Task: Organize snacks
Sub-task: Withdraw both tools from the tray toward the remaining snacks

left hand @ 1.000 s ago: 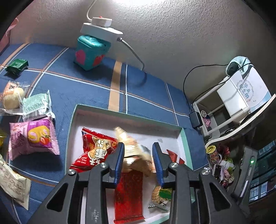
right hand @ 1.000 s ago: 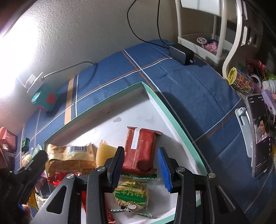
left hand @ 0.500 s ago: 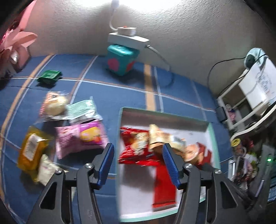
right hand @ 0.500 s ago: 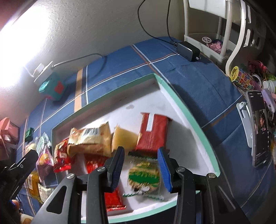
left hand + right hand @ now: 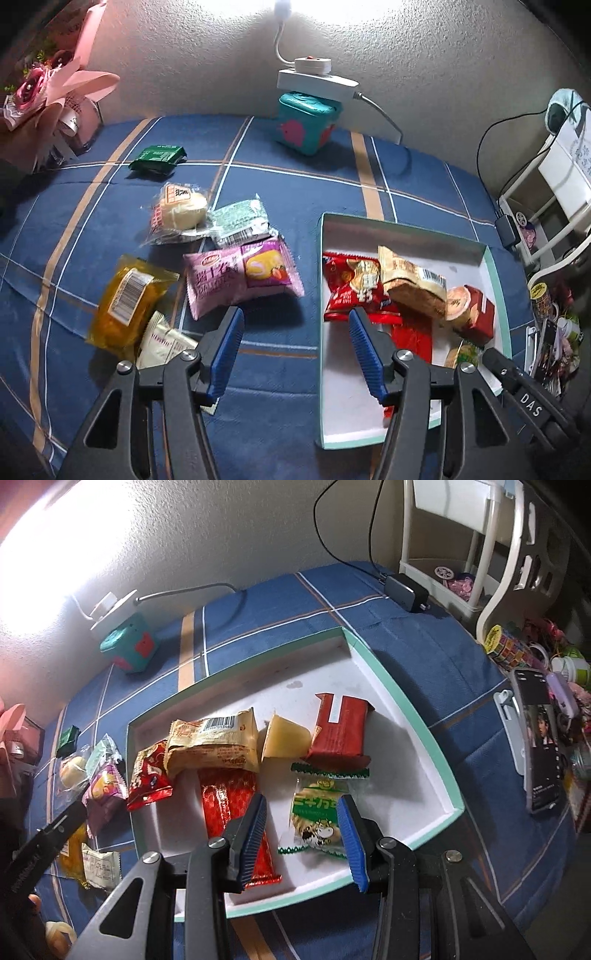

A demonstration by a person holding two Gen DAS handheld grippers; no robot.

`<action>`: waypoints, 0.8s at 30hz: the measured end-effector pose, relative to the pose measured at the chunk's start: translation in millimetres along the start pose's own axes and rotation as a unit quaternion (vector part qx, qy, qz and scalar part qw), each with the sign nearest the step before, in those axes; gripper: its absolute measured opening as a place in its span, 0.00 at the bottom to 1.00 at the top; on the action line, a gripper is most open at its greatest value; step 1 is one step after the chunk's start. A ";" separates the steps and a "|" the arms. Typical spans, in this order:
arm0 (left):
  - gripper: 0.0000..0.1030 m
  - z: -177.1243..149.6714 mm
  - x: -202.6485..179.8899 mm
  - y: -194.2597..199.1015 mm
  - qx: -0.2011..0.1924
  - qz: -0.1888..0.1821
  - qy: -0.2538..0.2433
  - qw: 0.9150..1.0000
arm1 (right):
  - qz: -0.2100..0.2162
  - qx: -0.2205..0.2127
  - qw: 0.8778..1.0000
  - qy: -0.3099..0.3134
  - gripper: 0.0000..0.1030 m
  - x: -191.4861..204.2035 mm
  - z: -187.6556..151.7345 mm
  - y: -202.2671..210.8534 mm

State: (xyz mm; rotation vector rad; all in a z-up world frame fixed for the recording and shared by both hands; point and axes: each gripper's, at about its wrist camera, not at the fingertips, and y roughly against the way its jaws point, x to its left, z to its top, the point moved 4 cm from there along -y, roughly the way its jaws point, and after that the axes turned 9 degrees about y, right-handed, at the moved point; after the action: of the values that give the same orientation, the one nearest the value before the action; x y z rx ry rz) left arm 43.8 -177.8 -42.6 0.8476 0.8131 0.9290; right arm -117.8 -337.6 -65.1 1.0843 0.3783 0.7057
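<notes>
My left gripper point(image 5: 295, 347) hangs wide open and empty over the blue cloth, between the loose snacks and the box point(image 5: 320, 258). The pink packet point(image 5: 240, 282) lies just ahead and slightly left, its long side running crosswise to my fingers. My right gripper point(image 5: 303, 834), also open and empty, sits over the box, so I judge the left the nearer.

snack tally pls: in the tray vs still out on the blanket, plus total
In the tray: 6 (tan packet, red bag, red bar, yellow cup, red box, green biscuit)
On the blanket: 6 (green packet, bun, mint pack, pink pack, yellow pack, white pack)
Total: 12
</notes>
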 end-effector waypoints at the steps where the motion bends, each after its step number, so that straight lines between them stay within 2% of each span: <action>1: 0.60 -2.4 0.0 1.1 0.001 0.000 0.000 1.000 | -0.001 -0.001 1.000 0.002 0.42 0.8 -1.1 2.7; 3: 0.74 -6.1 -0.1 2.5 0.003 0.002 -0.003 1.000 | -0.004 -0.004 1.000 0.006 0.42 2.4 -3.5 7.6; 12: 0.76 -20.7 -2.5 11.3 0.003 0.014 -0.019 1.000 | -0.009 0.001 1.000 0.007 0.42 2.9 -15.2 17.4; 14: 0.83 -22.5 -1.5 11.9 0.003 0.021 -0.020 1.000 | -0.012 0.003 1.000 0.008 0.44 2.9 -17.0 18.0; 15: 0.86 -23.3 -0.9 11.8 0.002 0.027 -0.021 0.999 | -0.014 0.005 1.000 0.010 0.50 2.7 -18.3 17.9; 16: 0.87 -24.1 -0.2 11.3 0.001 0.034 -0.022 0.999 | -0.015 0.005 1.000 0.010 0.61 2.3 -19.4 18.1; 17: 0.89 -24.8 0.7 10.4 0.000 0.042 -0.023 0.999 | -0.015 0.006 1.000 0.008 0.65 1.6 -20.1 18.2; 20: 0.90 -26.2 3.7 8.0 -0.001 0.065 -0.030 0.997 | -0.011 0.007 1.000 0.005 0.71 0.6 -20.4 17.5; 24: 0.99 -24.2 8.9 6.0 -0.006 0.080 -0.029 0.996 | -0.010 0.012 1.000 0.005 0.80 1.6 -20.6 15.8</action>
State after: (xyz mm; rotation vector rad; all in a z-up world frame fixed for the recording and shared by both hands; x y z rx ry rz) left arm 24.1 -161.5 -49.7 0.9345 0.6967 1.0450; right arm -134.3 -318.2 -59.8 1.0977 0.4066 0.6903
